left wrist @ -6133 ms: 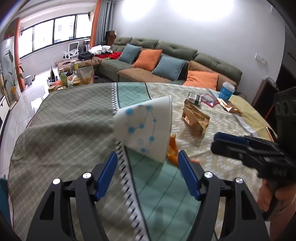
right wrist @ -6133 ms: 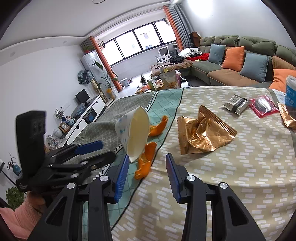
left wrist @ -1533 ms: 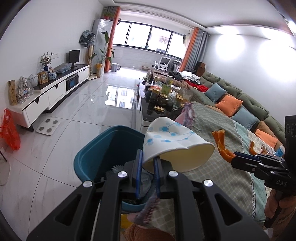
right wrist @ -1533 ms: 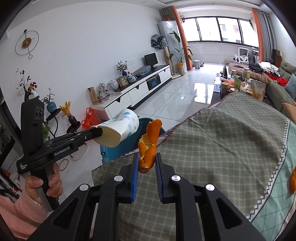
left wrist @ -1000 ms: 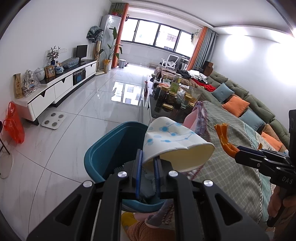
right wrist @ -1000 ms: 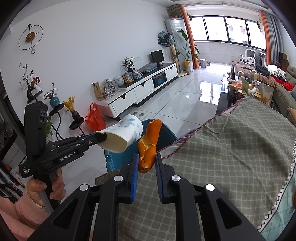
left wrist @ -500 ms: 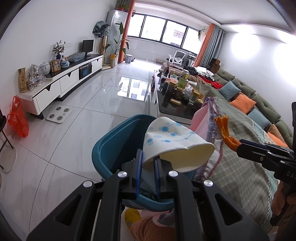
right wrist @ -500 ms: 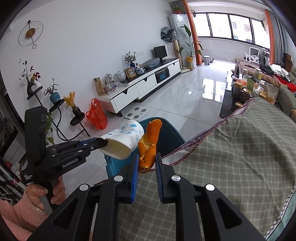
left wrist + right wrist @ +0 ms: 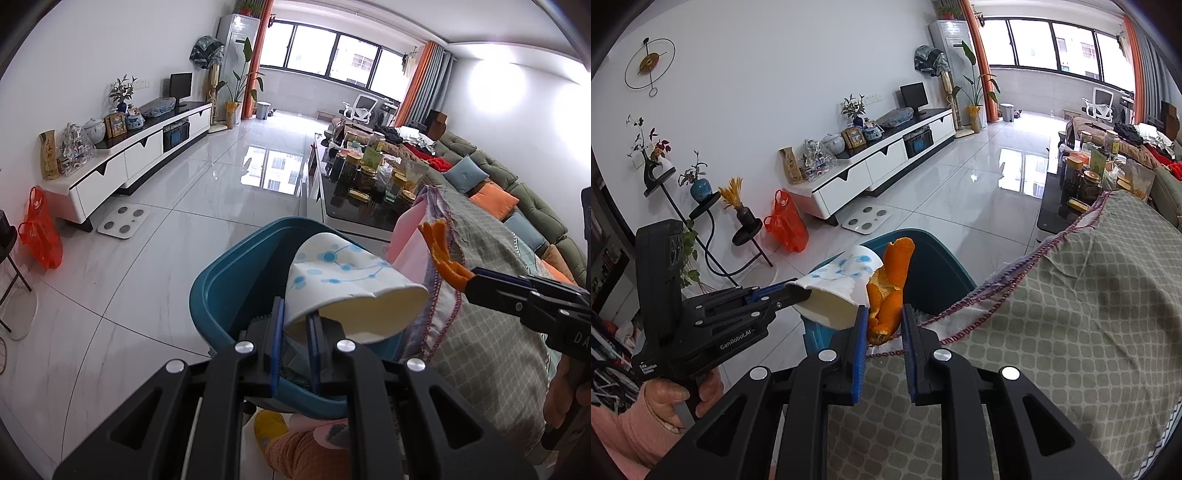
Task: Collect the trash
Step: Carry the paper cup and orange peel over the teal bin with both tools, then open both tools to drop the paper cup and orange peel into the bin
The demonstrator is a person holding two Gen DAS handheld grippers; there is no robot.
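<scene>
Your teal bin (image 9: 236, 280) sits on the white tile floor right beside the table edge, and only a slice of its inside shows: something dark and ridged plus a greyish scrap near the front wall (can't tell what they are, your own fingers block most of it). One paper cup (image 9: 347, 291) is in your left gripper (image 9: 295, 332), clenched on the cup's rim with one pad inside the mouth and one outside; the cup lies tilted on its side over the bin opening, mouth toward the camera and dented where it is pinched, white with a blue dot-and-line pattern, cream inside. One orange peel (image 9: 888, 291) is in your right gripper (image 9: 884, 328), grasped between the blue pads, standing upright and curled, bright orange outside and paler on the inner face, held above the cloth edge just at the bin's near rim. In the right wrist view the cup (image 9: 842, 291) and peel are nearly touching, cup to the peel's left. The checked grey-green tablecloth (image 9: 1071, 332) with a red stitched hem hangs beside the bin. Count: one bin, one cup, one peel, two grippers, one red plastic bag (image 9: 786, 223) on the floor by the TV cabinet (image 9: 875, 166).
</scene>
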